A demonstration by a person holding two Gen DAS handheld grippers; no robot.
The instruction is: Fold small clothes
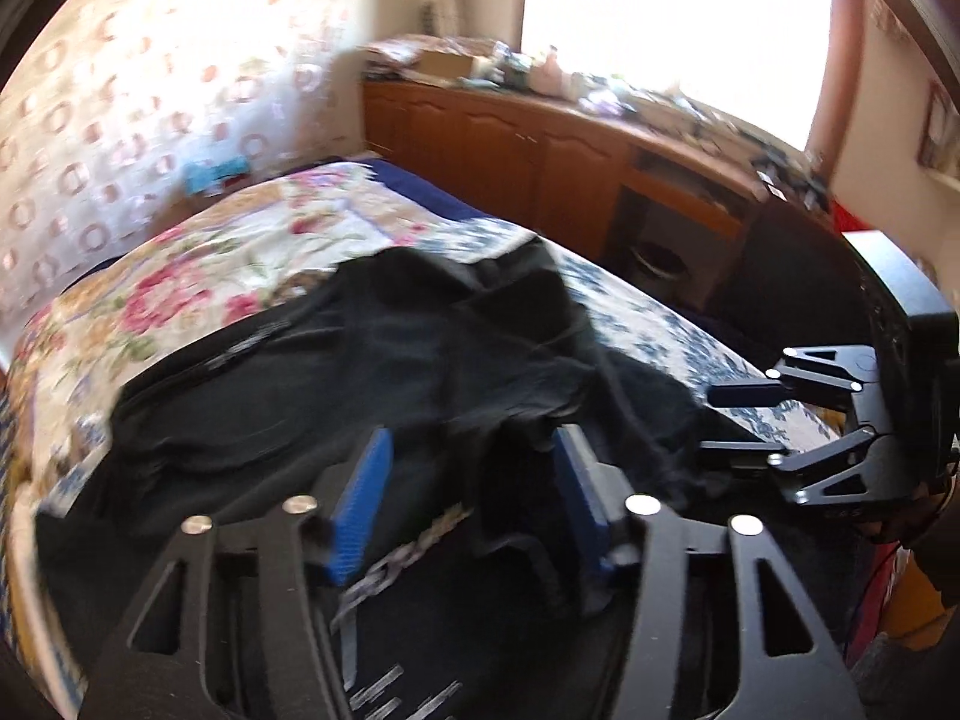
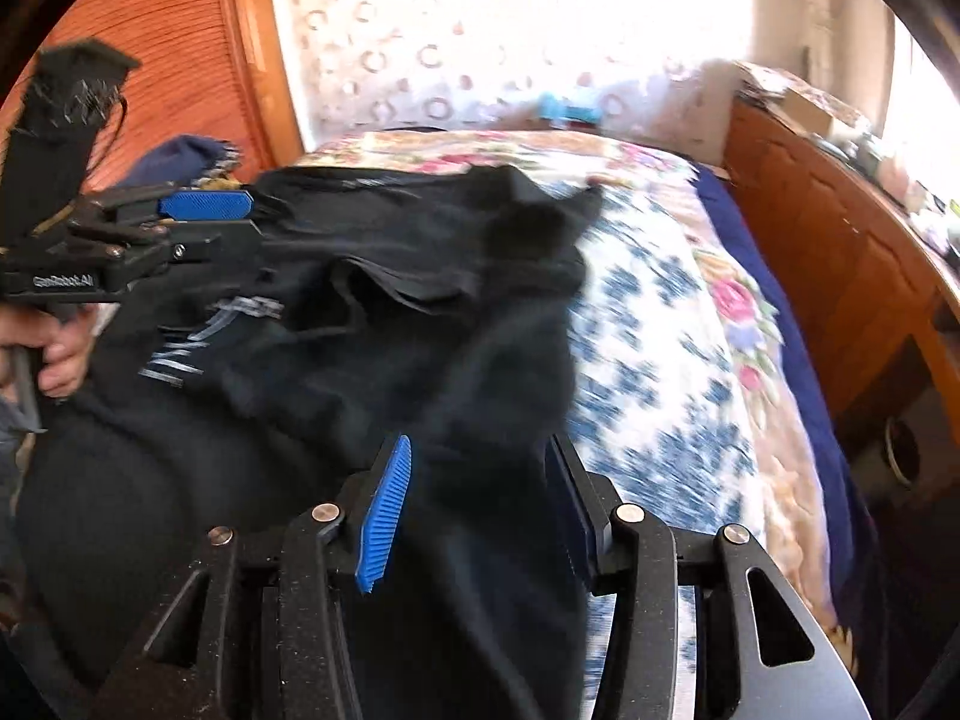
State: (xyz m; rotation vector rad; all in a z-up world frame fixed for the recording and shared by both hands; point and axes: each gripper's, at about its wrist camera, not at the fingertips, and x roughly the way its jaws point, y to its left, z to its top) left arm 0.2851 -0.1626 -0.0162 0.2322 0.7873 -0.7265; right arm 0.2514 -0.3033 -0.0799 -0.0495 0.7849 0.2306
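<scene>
black garment [image 2: 480, 540] between right gripper [image 2: 480, 510] fingers

Both hand-held grippers [image 1: 474, 498] [image 2: 480, 510] agape.

Black linkage tool [image 1: 474, 498] with ribbed blue pads [image 1: 360, 510], silver pivot screws, white "GenRobot.AI" lettering.

Bedroom, daylit. Bright window [image 1: 672, 18] blown out to white above a long wooden cabinet [image 1: 510, 162] with panelled doors, top cluttered with small items too blurred to name. Wallpaper [image 1: 120, 90] pale with a ring pattern. Bed [image 1: 198, 276] under a floral quilt, pink roses on one part, blue flowers on another; dark blue sheet [image 2: 798, 348] along the cabinet side. Ribbed orange wooden headboard [image 2: 174, 48] at the left in the right wrist view.
</scene>
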